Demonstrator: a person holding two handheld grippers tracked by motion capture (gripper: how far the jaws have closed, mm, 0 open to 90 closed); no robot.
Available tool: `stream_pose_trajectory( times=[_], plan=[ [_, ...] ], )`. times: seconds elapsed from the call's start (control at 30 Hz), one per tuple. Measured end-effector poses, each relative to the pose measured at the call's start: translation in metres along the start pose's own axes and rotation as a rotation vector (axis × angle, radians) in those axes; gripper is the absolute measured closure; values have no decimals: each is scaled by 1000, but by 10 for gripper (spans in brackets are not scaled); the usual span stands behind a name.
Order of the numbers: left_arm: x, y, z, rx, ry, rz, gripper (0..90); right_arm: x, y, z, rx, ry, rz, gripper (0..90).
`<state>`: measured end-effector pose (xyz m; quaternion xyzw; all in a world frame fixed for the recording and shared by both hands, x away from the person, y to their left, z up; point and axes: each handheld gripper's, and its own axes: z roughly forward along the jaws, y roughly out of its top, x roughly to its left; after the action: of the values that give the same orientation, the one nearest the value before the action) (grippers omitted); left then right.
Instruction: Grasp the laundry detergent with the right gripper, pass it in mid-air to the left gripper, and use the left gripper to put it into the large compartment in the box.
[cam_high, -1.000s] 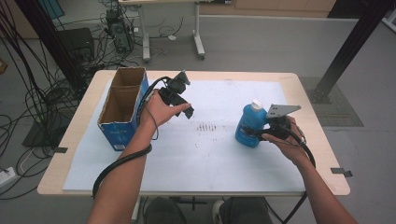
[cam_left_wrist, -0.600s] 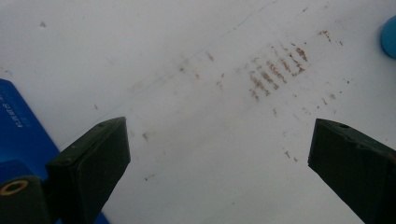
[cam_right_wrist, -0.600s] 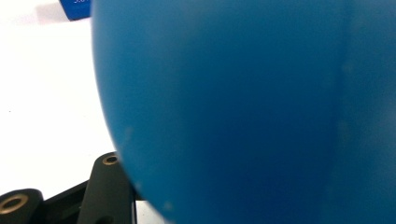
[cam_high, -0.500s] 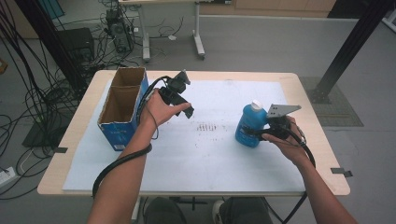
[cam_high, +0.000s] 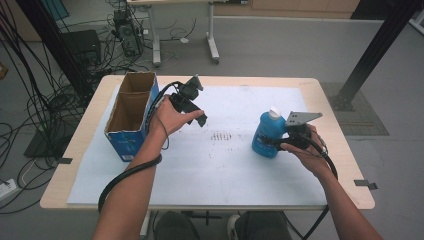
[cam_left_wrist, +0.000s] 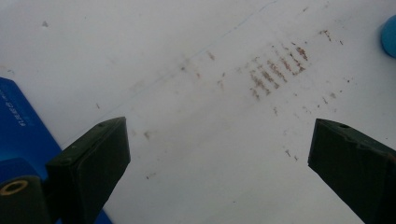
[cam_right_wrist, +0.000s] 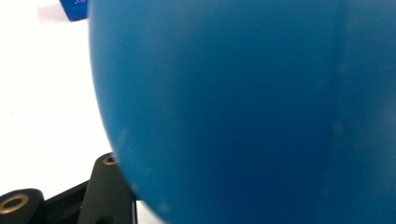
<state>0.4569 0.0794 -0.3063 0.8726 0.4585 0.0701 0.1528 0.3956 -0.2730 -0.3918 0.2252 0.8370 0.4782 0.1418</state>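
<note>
While the high view looks down on the pale wooden table (cam_high: 330, 100) with its white sheet, the rounded blue plastic bottle with a white cap (cam_high: 267, 136) stands upright right of centre, well apart from the open blue cardboard box (cam_high: 131, 114) at the left edge. The right gripper (cam_high: 278, 142) is clamped on the bottle's lower body from the side, its jaws pressed against the plastic. The left gripper (cam_high: 200, 118) hangs in the air beside the box, holding nothing.

From the left gripper view, both black jaws stand spread wide over the bare sheet, with a patch of brown scuff marks (cam_left_wrist: 275, 70) ahead and a sliver of the bottle at the far right edge. That hand looks free to steady or receive.

Along the right gripper view, the bottle's blue wall (cam_right_wrist: 243, 112) sits hard against the camera, one jaw showing beneath it. A smooth, curved body probably slips easily, so I would lift straight up, keep it vertical, and hold the squeeze firm without denting the plastic.
</note>
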Motion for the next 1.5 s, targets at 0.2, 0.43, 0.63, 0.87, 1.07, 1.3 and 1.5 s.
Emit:
stream_pose_trajectory(
  times=[0.2,0.43,0.63,0.87,1.07,1.3,1.5],
  plan=[
    [0,1,-1,0,1,3,60,0,0,0,0,1,1,427],
    [0,0,0,1,0,2,60,-1,0,0,-1,3,5,428],
    [1,1,0,3,1,4,60,-1,0,0,-2,4,8,428],
    [0,2,-1,0,-3,4,60,-1,0,0,-1,4,9,428],
    [-1,3,-3,-1,-4,11,61,0,0,0,3,2,6,429],
    [-2,3,-4,-4,-12,18,60,0,1,0,6,1,8,429],
    [-3,3,-7,-2,-12,31,60,-1,1,0,6,3,19,429]
  ],
)
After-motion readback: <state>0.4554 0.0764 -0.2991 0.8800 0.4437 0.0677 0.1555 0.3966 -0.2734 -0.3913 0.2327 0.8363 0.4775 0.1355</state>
